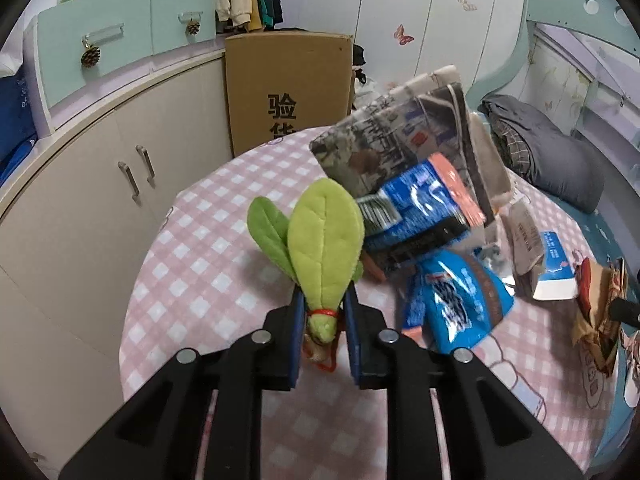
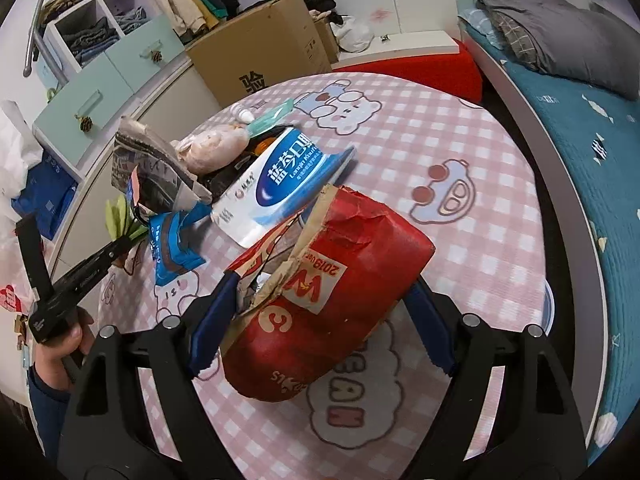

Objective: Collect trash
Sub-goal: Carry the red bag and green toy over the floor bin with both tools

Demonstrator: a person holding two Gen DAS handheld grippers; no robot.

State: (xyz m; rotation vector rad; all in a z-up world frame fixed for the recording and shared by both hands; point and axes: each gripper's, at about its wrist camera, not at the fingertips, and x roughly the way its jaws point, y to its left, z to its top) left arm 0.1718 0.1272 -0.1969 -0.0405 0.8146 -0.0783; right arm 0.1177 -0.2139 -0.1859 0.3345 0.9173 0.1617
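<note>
My left gripper [image 1: 322, 304] is shut on a green plush leaf toy [image 1: 324, 240] at its red-tied stem, held above the pink checked table [image 1: 208, 264]. My right gripper [image 2: 320, 312] is shut on a torn red paper bag [image 2: 332, 300] and holds it over the table. Trash lies piled on the table: folded newspaper [image 1: 396, 132], blue snack wrappers [image 1: 460, 300], a blue-and-white pouch [image 2: 284, 176], a small tissue pack [image 1: 554, 264]. The left gripper [image 2: 120, 250] also shows at the left of the right wrist view.
A cardboard box [image 1: 288, 88] stands behind the table against white cabinets [image 1: 80, 184]. A bed with teal cover [image 2: 580, 152] and grey bedding [image 1: 552, 160] lies to the right. A red cushion [image 2: 420, 66] sits beyond the table.
</note>
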